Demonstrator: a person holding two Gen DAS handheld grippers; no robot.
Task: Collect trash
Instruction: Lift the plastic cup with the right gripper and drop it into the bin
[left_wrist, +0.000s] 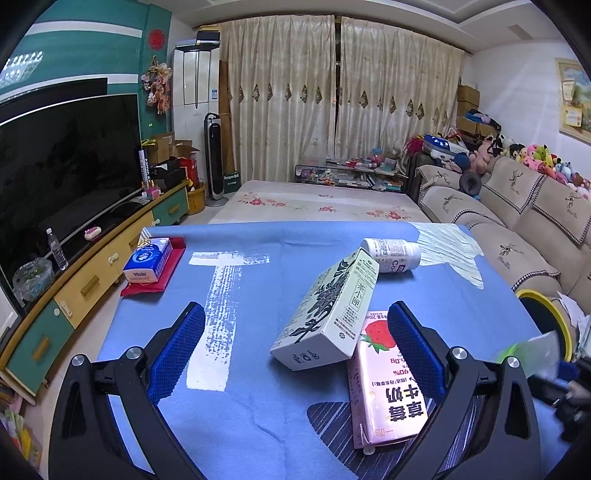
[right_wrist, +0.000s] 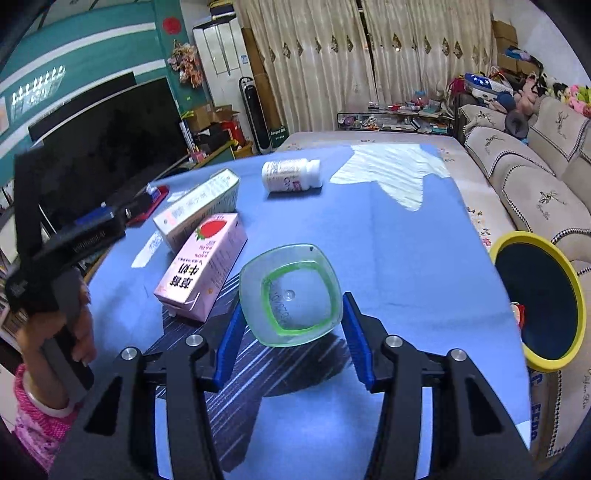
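Right fingers (right_wrist: 236, 334) grip clear cup (right_wrist: 290, 295); left fingers (left_wrist: 181, 347) spread apart above blue tablecloth (left_wrist: 258, 280).

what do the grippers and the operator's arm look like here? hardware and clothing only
Both grippers, left gripper and right gripper, have black plastic linkage arms, silver pivot bolts and blue textured pads. The left one's black handle carries white lettering. The person's sleeve is pink-patterned, with a pale bangle at the wrist.

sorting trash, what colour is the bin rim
Yellow, around a dark inside; the bin shows best in the right wrist view.
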